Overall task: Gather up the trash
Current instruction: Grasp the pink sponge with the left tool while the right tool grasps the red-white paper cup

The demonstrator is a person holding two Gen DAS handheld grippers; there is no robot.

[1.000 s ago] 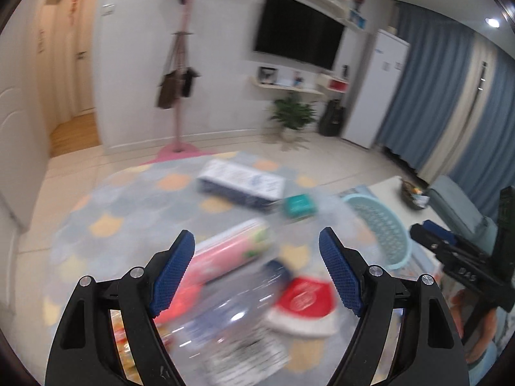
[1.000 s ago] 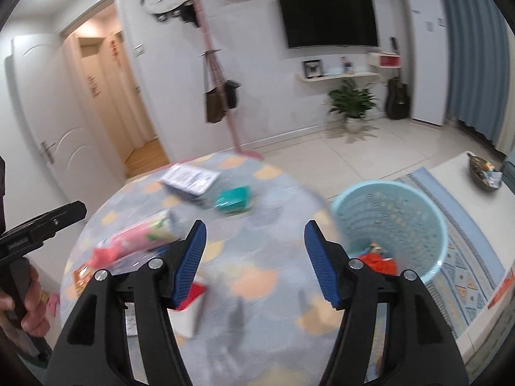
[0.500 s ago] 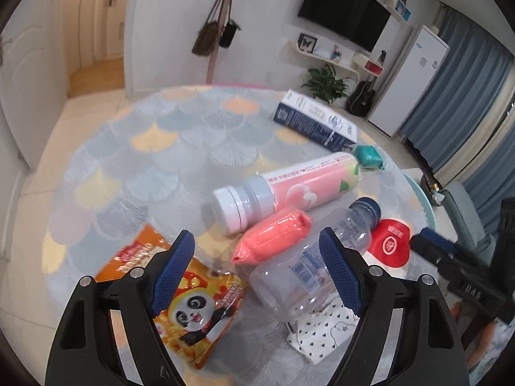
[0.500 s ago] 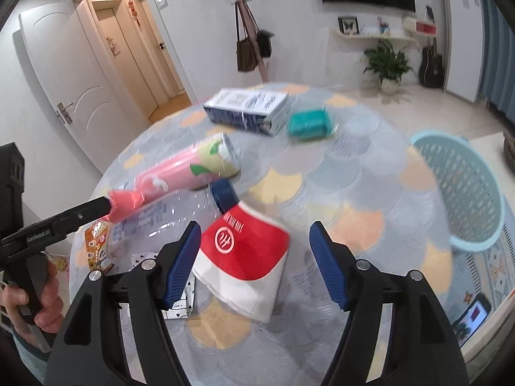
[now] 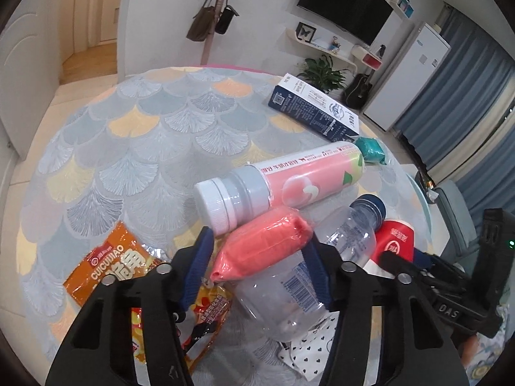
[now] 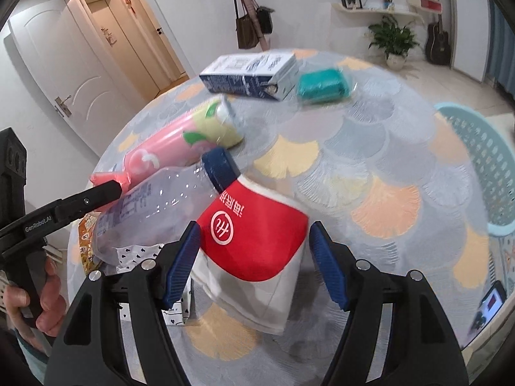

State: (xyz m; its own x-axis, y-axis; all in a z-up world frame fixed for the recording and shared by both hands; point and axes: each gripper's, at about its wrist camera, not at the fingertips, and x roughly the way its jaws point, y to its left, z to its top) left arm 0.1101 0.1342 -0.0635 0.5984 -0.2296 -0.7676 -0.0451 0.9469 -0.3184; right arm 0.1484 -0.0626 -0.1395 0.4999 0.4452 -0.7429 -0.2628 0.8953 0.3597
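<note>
Trash lies on a round table. My left gripper is open, its blue pads on either side of a pink-orange packet that rests on a clear plastic bottle with a blue cap. Whether the pads touch the packet I cannot tell. My right gripper is open, its pads flanking a flattened red and white paper cup without squeezing it. A pink peach drink bottle lies beyond, and an orange snack bag is at the left.
A blue and white carton and a teal packet lie at the far side. A heart-print paper sits under the clear bottle. A light blue basket stands beside the table on the right. A phone lies on the floor.
Both grippers moved down and forward to the trash pile. The left jaws narrowed around the pink-orange packet. The right jaws came astride the red and white cup.
</note>
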